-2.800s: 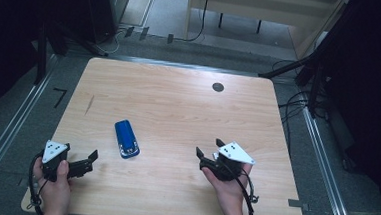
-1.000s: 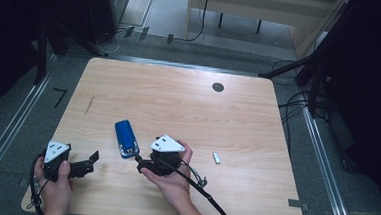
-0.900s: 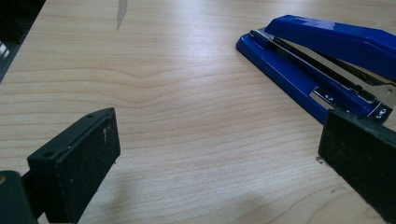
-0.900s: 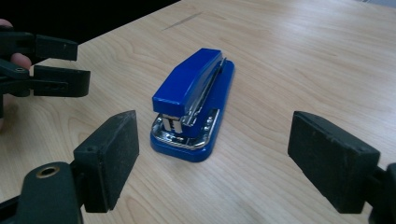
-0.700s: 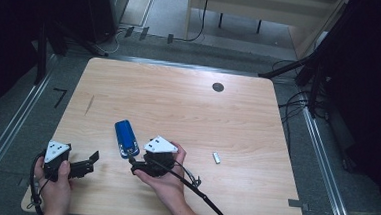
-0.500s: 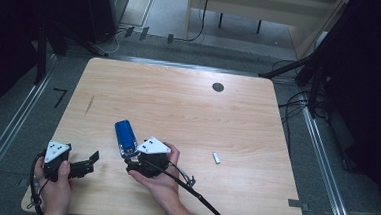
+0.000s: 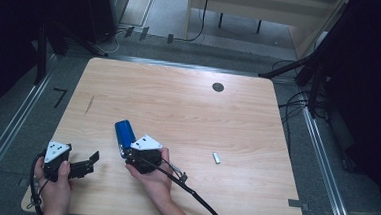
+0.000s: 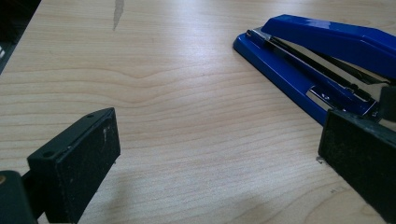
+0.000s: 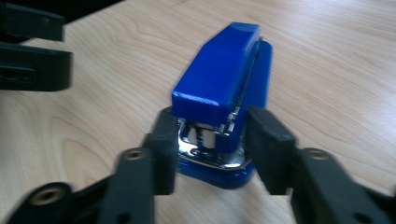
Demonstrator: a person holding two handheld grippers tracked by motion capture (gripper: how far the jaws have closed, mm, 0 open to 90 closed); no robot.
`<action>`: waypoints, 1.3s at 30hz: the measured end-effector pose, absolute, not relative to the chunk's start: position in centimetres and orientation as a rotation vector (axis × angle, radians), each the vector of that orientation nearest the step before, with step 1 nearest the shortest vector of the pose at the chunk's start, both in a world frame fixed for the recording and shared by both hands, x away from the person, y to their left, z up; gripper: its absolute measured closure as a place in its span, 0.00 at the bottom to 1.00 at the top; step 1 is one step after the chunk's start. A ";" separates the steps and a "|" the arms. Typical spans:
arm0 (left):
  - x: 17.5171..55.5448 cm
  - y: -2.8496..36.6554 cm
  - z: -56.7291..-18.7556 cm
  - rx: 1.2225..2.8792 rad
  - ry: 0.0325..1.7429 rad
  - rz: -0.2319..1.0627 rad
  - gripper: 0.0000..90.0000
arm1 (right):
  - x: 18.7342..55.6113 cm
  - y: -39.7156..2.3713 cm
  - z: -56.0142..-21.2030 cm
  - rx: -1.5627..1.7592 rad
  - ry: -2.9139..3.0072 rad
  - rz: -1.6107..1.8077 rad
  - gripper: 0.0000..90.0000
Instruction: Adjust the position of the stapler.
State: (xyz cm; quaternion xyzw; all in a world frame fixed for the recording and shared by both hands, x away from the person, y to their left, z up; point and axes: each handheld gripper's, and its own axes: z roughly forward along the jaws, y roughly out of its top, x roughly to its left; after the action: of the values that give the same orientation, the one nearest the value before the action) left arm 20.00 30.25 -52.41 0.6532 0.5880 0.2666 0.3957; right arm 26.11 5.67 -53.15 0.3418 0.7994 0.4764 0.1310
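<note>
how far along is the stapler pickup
Done: the right gripper has reached the blue stapler and its jaws, just closing, sit either side of the rear end, about touching. In hand: finishing that grip. Left: lifting it off the table. The left gripper waits open nearby; a small white piece lies untouched.

Evenly lit tabletop, dark surroundings; near fingers slightly blurred.
</note>
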 end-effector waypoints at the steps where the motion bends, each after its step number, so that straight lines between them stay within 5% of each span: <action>1: 20.0 30.3 -52.4 1.657 1.489 0.675 0.00 | 26.1 5.6 -53.2 0.994 2.317 1.372 0.67; 17: 20.1 30.3 -52.4 1.656 1.491 0.662 0.00 | 28.1 5.1 -53.2 0.984 2.339 1.375 0.58; 39: 20.0 30.3 -52.5 1.661 1.488 0.662 0.00 | 29.1 6.1 -53.4 0.880 2.341 1.304 0.74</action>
State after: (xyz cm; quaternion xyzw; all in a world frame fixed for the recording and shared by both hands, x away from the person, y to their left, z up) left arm 20.04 30.27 -52.46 0.6554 0.5873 0.2611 0.3967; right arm 29.10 6.14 -53.37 0.3081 0.8192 0.4565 0.1599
